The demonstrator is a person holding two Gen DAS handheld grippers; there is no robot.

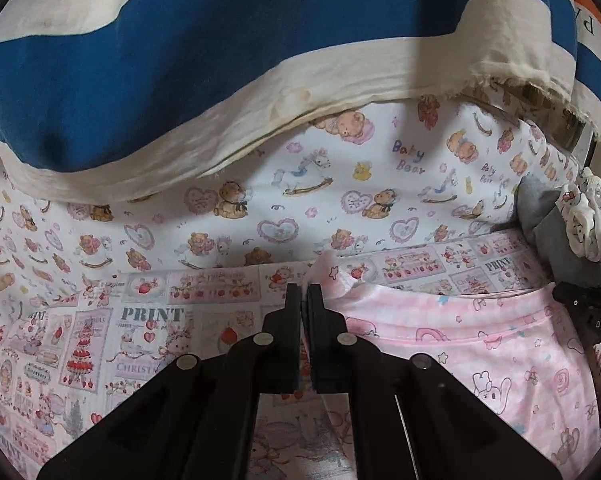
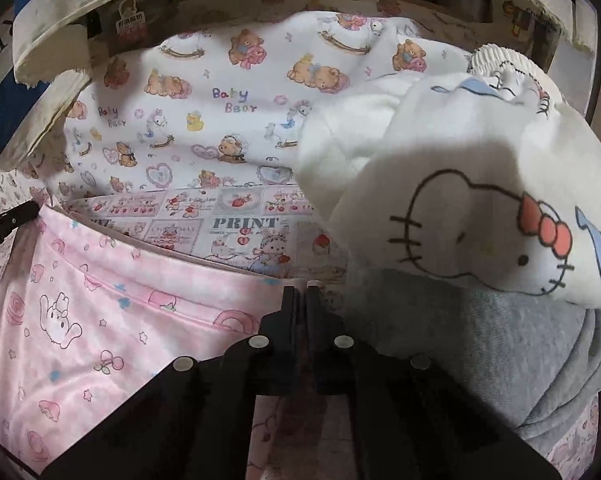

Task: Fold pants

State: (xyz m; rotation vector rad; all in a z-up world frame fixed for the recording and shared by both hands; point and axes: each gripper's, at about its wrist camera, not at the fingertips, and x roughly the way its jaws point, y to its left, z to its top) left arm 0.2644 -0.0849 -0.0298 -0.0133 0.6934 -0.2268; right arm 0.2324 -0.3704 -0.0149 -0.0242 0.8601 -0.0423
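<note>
Two black grippers are both pinched tight on the pink pants (image 1: 480, 344). In the left wrist view, the left gripper (image 1: 304, 292) nips a small peak of the pants' top edge at centre frame, and the garment spreads from there to the lower right. The right gripper (image 2: 300, 294) clamps the same edge at centre of its own view, with pink cloth filling the lower left. Bare "PRINT" patterned sheet (image 1: 100, 340) lies open to the left in the left wrist view. A teddy-bear blanket (image 1: 260, 208) bounds the far side. Gray cloth (image 2: 500, 352) and a white cat-print garment (image 2: 480, 208) crowd the right of the right wrist view.
</note>
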